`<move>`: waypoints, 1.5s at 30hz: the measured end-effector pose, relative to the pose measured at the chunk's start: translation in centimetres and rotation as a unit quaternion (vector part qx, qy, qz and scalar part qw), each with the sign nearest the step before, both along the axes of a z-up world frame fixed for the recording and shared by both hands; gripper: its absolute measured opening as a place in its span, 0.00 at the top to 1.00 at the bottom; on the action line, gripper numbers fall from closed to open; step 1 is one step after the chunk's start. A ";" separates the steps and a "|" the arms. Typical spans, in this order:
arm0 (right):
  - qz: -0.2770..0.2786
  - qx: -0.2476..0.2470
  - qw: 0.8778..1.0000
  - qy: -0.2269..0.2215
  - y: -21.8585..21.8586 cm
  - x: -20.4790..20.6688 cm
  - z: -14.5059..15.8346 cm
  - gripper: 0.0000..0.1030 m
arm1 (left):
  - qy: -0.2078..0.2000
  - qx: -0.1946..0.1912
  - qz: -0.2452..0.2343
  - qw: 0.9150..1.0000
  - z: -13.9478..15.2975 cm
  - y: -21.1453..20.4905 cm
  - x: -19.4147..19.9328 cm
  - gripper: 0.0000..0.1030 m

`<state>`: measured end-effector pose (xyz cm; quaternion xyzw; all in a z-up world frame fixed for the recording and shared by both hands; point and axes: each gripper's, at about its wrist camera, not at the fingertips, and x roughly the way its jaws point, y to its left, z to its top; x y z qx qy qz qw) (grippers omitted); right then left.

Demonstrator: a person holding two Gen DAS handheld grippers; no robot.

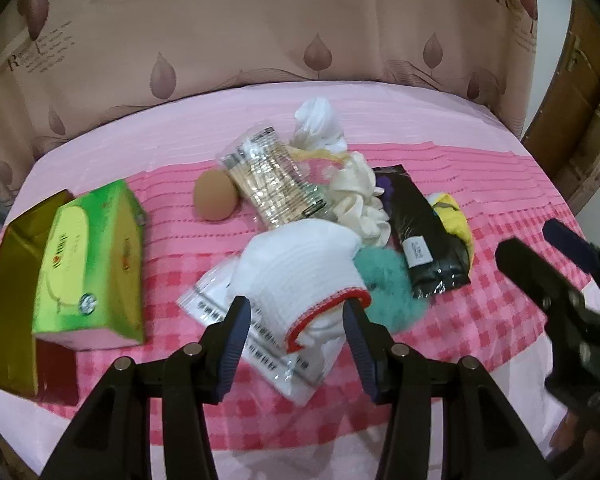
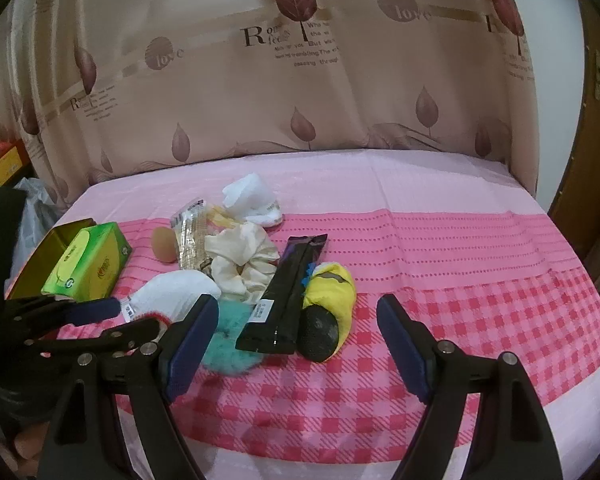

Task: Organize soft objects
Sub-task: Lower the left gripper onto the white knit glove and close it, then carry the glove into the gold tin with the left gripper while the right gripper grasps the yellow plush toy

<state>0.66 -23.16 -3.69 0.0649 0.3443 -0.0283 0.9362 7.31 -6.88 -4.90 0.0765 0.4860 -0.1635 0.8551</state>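
Left gripper (image 1: pixel 296 328): jaws parted, straddling the red-trimmed cuff of the white glove (image 1: pixel 300 268), not closed on it.
Right gripper (image 2: pixel 296 344): jaws spread wide over bare checked cloth near the front edge, holding nothing.
Table (image 2: pixel 480 280): pink checked cloth, and the soft pile sits around its middle.
Under the glove: a clear printed bag (image 1: pixel 236 320), partly covered, its print unreadable.
Beside the glove: a teal fluffy scrunchie (image 1: pixel 392 288), touching the cuff; in the right view the finger cuts off its left side.
Right of that: a black packet (image 1: pixel 424 236) lying lengthwise, with a yellow soft toy (image 2: pixel 332 292) pressed against its far side and a dark rounded lump (image 2: pixel 318 336) at the toy's near end; can't tell what that lump is.
Left edge: a green tissue pack (image 1: pixel 88 260) leaning in a gold box (image 1: pixel 12 292).
Middle: a cream scrunchie (image 1: pixel 360 200), a clear pack of sticks (image 1: pixel 272 184), a tan sponge egg (image 1: pixel 216 196).
Farthest: a crumpled white cloth (image 1: pixel 320 124), with something yellow half hidden beneath it.
Behind: a leaf-print curtain (image 2: pixel 300 80).
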 end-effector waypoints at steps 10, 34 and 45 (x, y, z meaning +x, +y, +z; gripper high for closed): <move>0.006 0.007 1.000 0.010 0.0 0.4 -0.7 0.25 | 0.013 -0.011 -0.009 1.000 -1.5 -0.2 2.3 0.54; -0.003 -0.006 1.000 0.017 -0.7 1.0 -2.2 0.26 | -0.027 -0.030 -0.020 0.999 3.0 2.8 0.7 0.91; -0.015 -0.005 0.999 0.032 -1.9 1.7 -3.7 0.32 | -0.055 -0.027 0.035 0.998 5.3 9.2 1.4 0.91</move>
